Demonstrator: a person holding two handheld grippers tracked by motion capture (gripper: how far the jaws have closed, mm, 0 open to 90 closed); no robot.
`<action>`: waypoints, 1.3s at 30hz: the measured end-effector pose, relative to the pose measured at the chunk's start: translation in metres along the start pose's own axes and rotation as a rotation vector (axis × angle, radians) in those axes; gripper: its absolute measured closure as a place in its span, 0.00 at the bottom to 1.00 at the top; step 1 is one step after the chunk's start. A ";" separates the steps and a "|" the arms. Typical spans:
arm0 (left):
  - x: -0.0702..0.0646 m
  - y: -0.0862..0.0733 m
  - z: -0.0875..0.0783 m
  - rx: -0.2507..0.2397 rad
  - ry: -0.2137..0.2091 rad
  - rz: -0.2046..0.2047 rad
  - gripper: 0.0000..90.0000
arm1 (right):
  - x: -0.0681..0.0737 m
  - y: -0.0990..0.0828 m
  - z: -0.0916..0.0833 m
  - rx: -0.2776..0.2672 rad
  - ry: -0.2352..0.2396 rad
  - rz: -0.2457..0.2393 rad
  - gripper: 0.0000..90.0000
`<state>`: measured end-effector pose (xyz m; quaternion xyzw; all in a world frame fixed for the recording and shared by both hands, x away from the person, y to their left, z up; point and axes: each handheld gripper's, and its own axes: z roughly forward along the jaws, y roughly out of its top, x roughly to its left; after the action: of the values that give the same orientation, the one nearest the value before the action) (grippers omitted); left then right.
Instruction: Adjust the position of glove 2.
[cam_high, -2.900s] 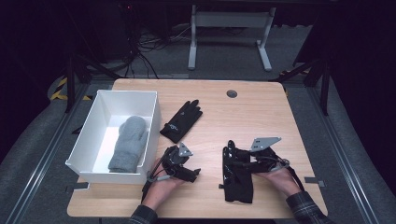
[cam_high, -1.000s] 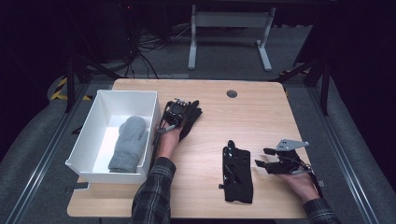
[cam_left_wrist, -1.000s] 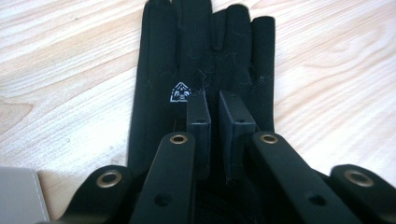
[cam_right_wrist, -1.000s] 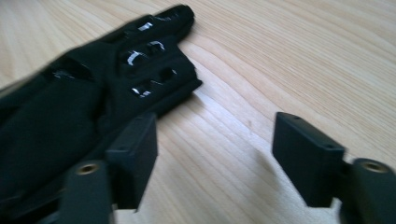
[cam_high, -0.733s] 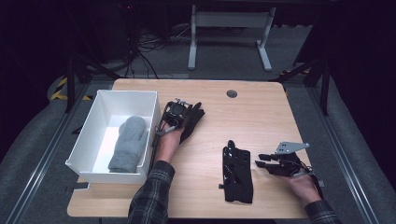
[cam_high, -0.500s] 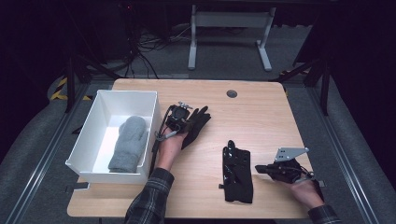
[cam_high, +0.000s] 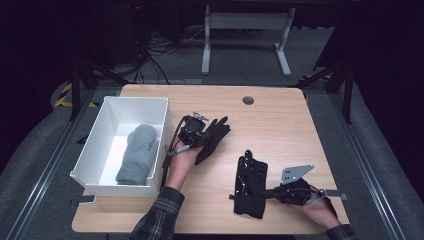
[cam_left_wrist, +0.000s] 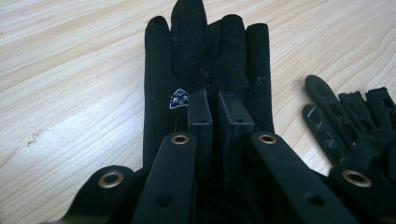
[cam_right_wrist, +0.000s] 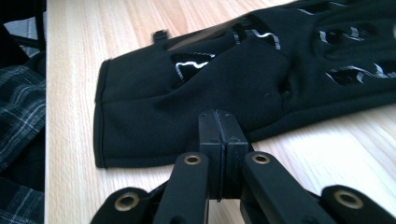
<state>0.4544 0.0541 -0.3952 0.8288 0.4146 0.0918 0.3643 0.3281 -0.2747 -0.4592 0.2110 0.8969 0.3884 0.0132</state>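
Just right of the white rectangular plastic bin (cam_high: 98, 150), your left gripper (cam_high: 192, 129) sits on the plain black knit glove (cam_high: 212, 137), its jaws nearly pressed together with a fold of the glove's back pinched between them; the left gripper view shows the pads dug into the fabric just below the small white logo (cam_left_wrist: 177, 99).

Change noted: over the last second this glove has shifted a little away from the bin's far right corner and turned slightly, your hand with it. Three seconds ago your left gripper was down near the bin's near right corner, off the glove. Judgement: the grasp is made and the glove is starting to move, probably toward the bin.

Your right gripper (cam_high: 280, 192) has drawn back toward the table's near edge, well to the right of the bin. Its jaws are pressed together on nothing, their tips just short of the cuff edge of the black glove with glossy grip patches (cam_high: 251, 184), which lies flat in the same place as before.

Count:
- black gloves on the light wooden table (cam_high: 280, 125): two
- grey woolly mitten (cam_high: 137, 152) inside the bin: one
- bins: one
- grippers: two
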 end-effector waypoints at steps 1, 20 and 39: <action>-0.001 0.000 0.000 0.000 -0.004 -0.001 0.94 | 0.001 0.002 0.002 0.002 0.000 -0.005 1.00; -0.038 -0.011 -0.012 -0.004 -0.058 0.055 0.95 | 0.000 0.042 0.043 -0.022 -0.020 -0.031 1.00; -0.094 -0.032 0.008 0.004 -0.094 0.064 0.94 | -0.052 0.007 -0.015 -0.118 -0.277 0.119 0.66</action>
<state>0.3779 -0.0088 -0.4092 0.8456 0.3706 0.0635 0.3789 0.3752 -0.3004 -0.4511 0.3140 0.8482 0.4075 0.1261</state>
